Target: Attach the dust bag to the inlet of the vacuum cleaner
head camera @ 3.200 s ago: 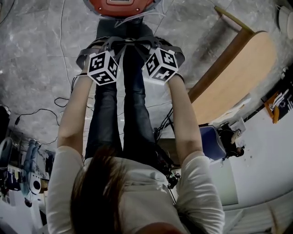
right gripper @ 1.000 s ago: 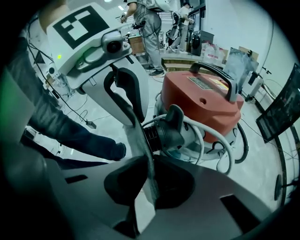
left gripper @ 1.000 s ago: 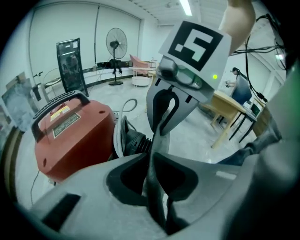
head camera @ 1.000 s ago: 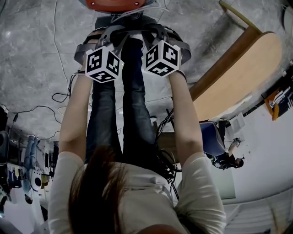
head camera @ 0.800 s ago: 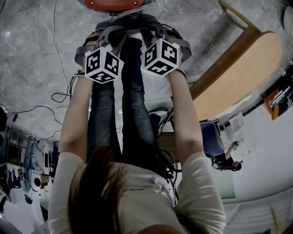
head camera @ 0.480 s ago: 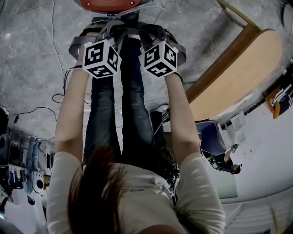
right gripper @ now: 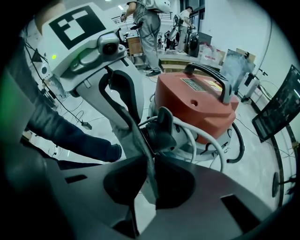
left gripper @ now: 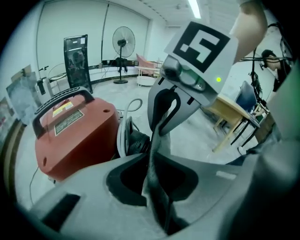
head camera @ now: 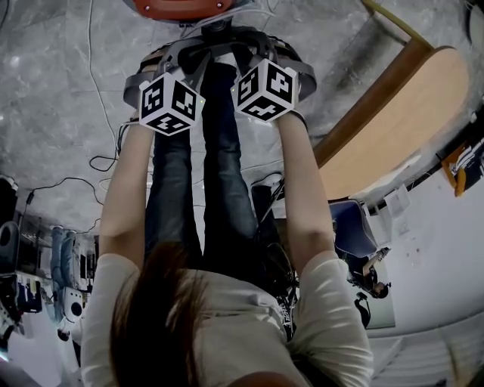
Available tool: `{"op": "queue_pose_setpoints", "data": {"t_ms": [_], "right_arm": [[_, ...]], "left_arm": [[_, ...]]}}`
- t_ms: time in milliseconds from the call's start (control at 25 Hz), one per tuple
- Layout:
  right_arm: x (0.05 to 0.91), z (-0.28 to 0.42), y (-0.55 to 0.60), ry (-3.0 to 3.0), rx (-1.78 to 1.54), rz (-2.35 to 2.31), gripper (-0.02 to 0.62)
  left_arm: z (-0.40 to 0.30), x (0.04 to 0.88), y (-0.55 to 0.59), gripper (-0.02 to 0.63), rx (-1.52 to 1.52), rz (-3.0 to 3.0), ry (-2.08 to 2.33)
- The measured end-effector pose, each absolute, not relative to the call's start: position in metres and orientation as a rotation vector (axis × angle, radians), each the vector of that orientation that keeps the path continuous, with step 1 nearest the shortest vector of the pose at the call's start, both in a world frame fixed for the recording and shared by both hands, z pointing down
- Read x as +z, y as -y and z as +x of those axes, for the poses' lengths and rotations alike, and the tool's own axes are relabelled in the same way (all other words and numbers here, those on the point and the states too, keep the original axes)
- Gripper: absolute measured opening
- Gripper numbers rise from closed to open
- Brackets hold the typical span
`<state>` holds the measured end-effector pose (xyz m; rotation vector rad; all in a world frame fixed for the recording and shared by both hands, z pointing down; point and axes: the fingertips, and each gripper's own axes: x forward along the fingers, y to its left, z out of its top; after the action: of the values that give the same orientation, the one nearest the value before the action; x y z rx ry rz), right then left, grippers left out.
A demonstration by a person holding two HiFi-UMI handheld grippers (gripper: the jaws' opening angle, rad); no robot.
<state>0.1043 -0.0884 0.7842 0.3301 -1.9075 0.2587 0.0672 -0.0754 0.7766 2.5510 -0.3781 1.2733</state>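
The red vacuum cleaner (left gripper: pixel 70 136) (right gripper: pixel 199 105) (head camera: pixel 181 7) stands on the floor just ahead of both grippers. Its black inlet (right gripper: pixel 161 131) (left gripper: pixel 138 143) faces them. The grey dust bag (left gripper: pixel 156 154) (right gripper: pixel 140 140) hangs stretched between the two grippers, close in front of the inlet. My left gripper (left gripper: pixel 157 185) (head camera: pixel 185 53) is shut on one edge of the bag, and its jaws have just been closing on the fabric. My right gripper (right gripper: pixel 147 176) (head camera: pixel 249 49) pinches the opposite edge; its jaws have just been opening a little, with the fabric still between them.
A white hose (right gripper: pixel 201 140) loops round the vacuum's front. The person's legs (head camera: pixel 219 189) stand right behind the grippers. A wooden table (head camera: pixel 393 128) is at the right, cables (head camera: pixel 98 162) trail on the floor at the left. People (right gripper: pixel 150 28) stand farther back.
Both grippers stay side by side in front of the vacuum, still gripping the bag. Only a slight shift of the hands shows.
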Motion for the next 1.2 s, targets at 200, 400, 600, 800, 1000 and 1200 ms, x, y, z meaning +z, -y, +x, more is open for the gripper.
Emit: {"op": "queue_pose_setpoints", "data": {"t_ms": [200, 400, 600, 800, 1000, 1200], "right_arm": [[0.786, 0.105, 0.084, 1.937, 0.383, 0.461, 0.044], [0.786, 0.105, 0.081, 1.948, 0.416, 0.487, 0.046], [0.788, 0.105, 0.09, 1.93, 0.284, 0.339, 0.048], [0.787, 0.103, 0.091, 1.924, 0.274, 0.334, 0.048], [0.785, 0.105, 0.087, 1.955, 0.398, 0.47, 0.046], [0.786, 0.107, 0.088, 1.946, 0.345, 0.39, 0.048]], "left_arm": [[0.069, 0.78, 0.084, 0.067, 1.412, 2.645, 0.162], [0.071, 0.778, 0.087, 0.074, 1.487, 2.724, 0.02], [0.071, 0.779, 0.079, 0.064, 1.356, 2.65, 0.207], [0.07, 0.778, 0.08, 0.063, 1.398, 2.677, 0.162], [0.072, 0.779, 0.093, 0.08, 1.486, 2.731, -0.026], [0.073, 0.781, 0.087, 0.069, 1.431, 2.691, 0.051]]}}
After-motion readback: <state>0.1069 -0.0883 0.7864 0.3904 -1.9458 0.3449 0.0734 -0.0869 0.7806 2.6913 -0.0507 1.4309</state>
